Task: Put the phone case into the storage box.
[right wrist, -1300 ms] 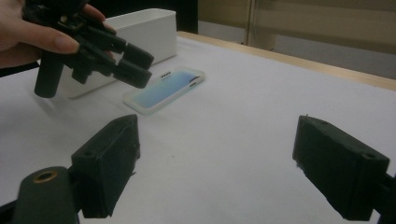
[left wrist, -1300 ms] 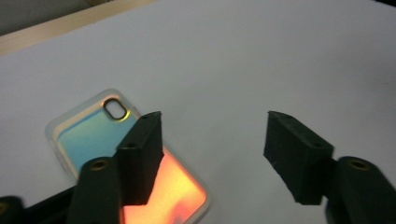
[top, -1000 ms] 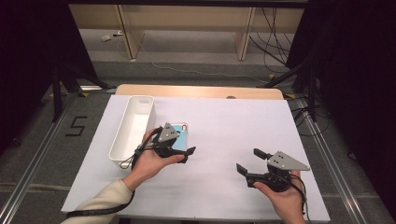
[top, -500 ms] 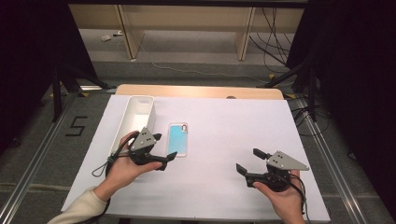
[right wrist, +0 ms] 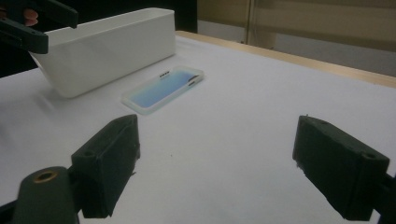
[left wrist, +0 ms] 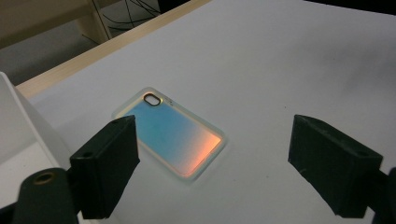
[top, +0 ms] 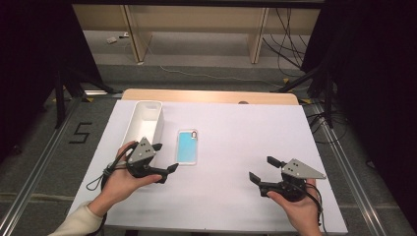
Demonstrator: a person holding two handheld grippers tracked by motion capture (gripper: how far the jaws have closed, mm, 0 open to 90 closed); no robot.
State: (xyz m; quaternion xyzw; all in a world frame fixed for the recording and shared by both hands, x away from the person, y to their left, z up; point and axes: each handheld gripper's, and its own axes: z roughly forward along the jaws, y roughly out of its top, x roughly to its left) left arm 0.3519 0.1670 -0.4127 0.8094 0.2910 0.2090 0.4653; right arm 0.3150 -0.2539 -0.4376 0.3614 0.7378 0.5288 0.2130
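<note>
1. Phone case (top: 187, 147), blue fading to orange, lies flat on the white table (top: 236, 132), just beside the white bin (top: 142, 122).
2. Left gripper (top: 165, 157) hovers near the case's near end, jaws spread wide, holding nothing.
3. Right gripper (top: 263, 169) sits well apart at the right, jaws likewise wide and empty.

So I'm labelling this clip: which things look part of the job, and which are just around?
Likely in play, as a guess:
phone case
white bin
left gripper, open
right gripper, open

Just around:
floor cables
number 5 marking
</note>
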